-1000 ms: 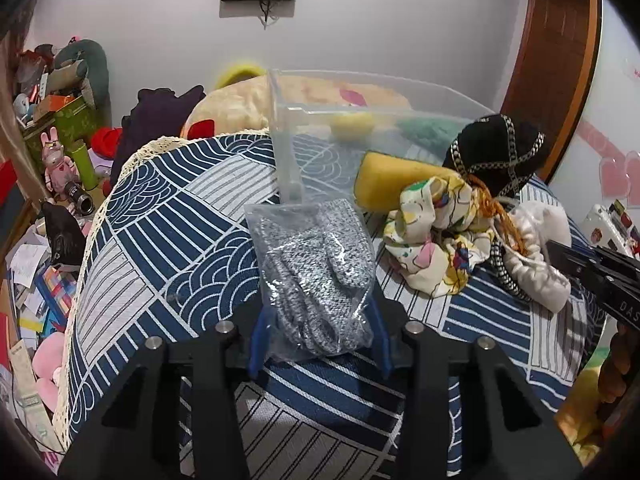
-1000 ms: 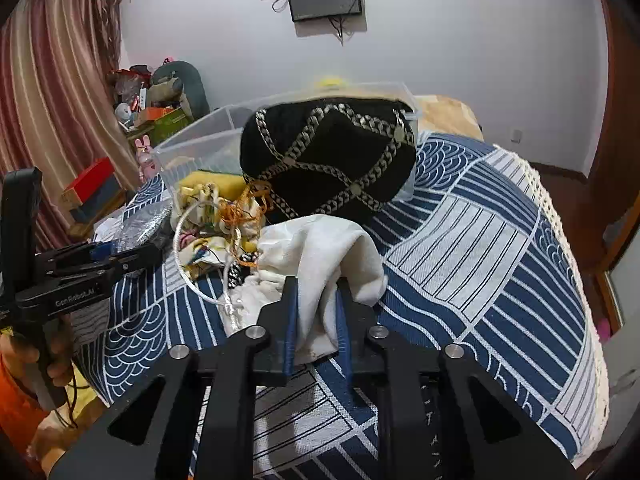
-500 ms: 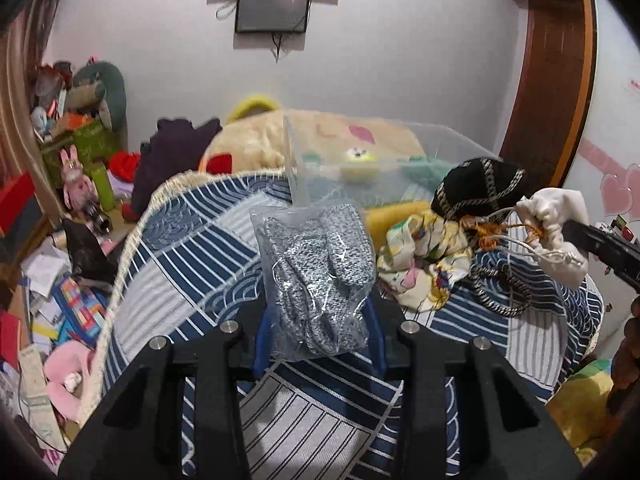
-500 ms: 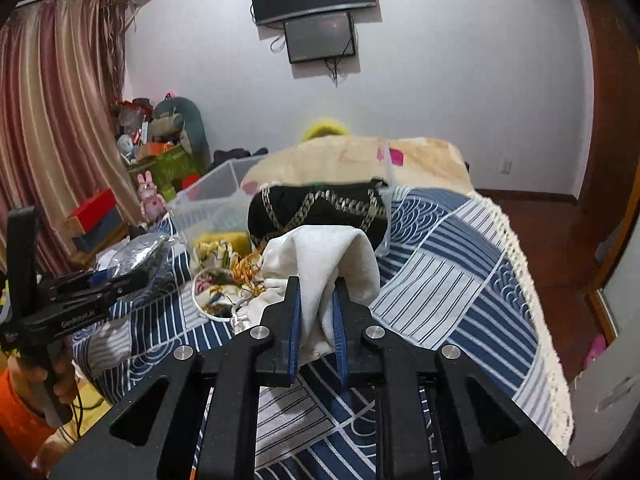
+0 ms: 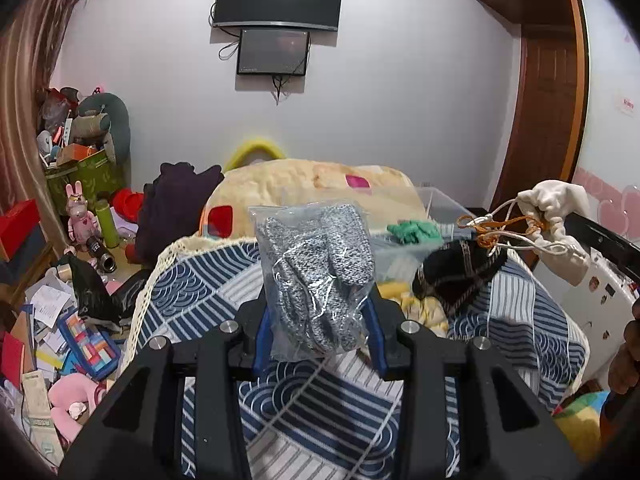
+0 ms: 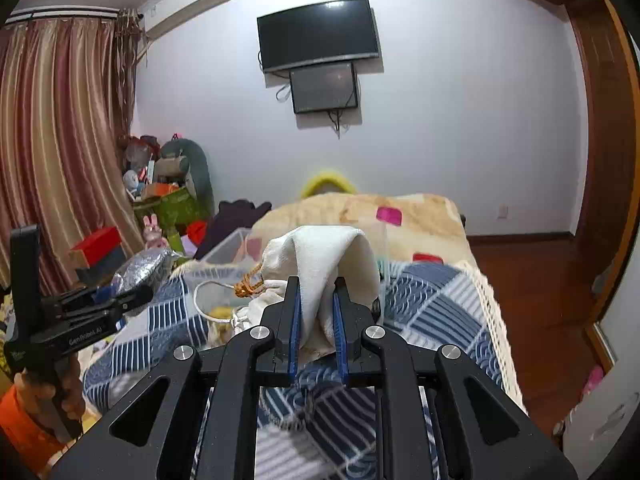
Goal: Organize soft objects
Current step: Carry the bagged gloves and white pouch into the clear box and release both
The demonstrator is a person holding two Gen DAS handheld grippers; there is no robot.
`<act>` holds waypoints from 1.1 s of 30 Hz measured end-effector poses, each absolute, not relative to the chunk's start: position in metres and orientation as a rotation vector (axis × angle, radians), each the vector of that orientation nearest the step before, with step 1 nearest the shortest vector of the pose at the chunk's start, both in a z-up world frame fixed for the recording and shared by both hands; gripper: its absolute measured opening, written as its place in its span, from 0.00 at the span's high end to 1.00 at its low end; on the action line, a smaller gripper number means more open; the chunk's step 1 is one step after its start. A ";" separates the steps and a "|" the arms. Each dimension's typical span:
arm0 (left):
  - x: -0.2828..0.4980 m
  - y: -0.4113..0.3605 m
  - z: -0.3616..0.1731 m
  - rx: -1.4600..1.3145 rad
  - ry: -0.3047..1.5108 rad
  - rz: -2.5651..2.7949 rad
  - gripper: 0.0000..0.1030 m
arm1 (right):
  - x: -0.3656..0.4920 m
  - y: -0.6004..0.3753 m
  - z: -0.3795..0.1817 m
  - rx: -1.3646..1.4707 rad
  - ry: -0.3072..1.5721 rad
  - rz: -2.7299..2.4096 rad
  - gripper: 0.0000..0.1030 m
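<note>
Blue patterned bedspread (image 5: 200,280) lay below your grippers, air above free. Your left gripper (image 5: 320,320) clamped bagged gloves (image 5: 316,272); right gripper (image 6: 316,332) pinched white pouch (image 6: 332,264).

Grey-speckled knit gloves (image 5: 316,276) in clear bag, cream pouch (image 6: 332,264), navy/white wave-pattern bedspread (image 5: 200,280).

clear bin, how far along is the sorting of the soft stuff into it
Done: a green item already lies in the clear bin. In hand: the left gripper grips a bagged pair of grey knit gloves, the right gripper pinches a white drawstring pouch, both held off the bed. Left: the black chain-trimmed bag and the yellow pieces lie on the bedspread.
</note>
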State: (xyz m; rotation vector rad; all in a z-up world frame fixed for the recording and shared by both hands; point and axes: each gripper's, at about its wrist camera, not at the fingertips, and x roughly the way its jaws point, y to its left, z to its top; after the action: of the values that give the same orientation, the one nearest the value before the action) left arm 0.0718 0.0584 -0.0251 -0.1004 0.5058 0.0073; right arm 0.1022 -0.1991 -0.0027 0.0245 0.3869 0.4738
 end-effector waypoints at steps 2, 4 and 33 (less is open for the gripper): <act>0.078 0.059 -0.020 -0.103 0.494 0.011 0.62 | 0.108 -0.196 0.003 0.030 0.369 0.469 0.87; 0.084 0.061 -0.017 -0.105 0.485 0.013 0.62 | 0.113 -0.193 0.007 0.037 0.353 0.466 0.87; 0.207 0.050 -0.049 -0.067 0.645 -0.025 0.62 | 0.203 -0.133 -0.024 -0.131 0.597 0.448 0.87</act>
State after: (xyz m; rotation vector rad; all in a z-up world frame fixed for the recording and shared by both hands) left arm 0.2069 0.0503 -0.0490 -0.0673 0.6447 -0.0251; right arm 0.2030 -0.1325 -0.0245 -0.1312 0.5971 0.4483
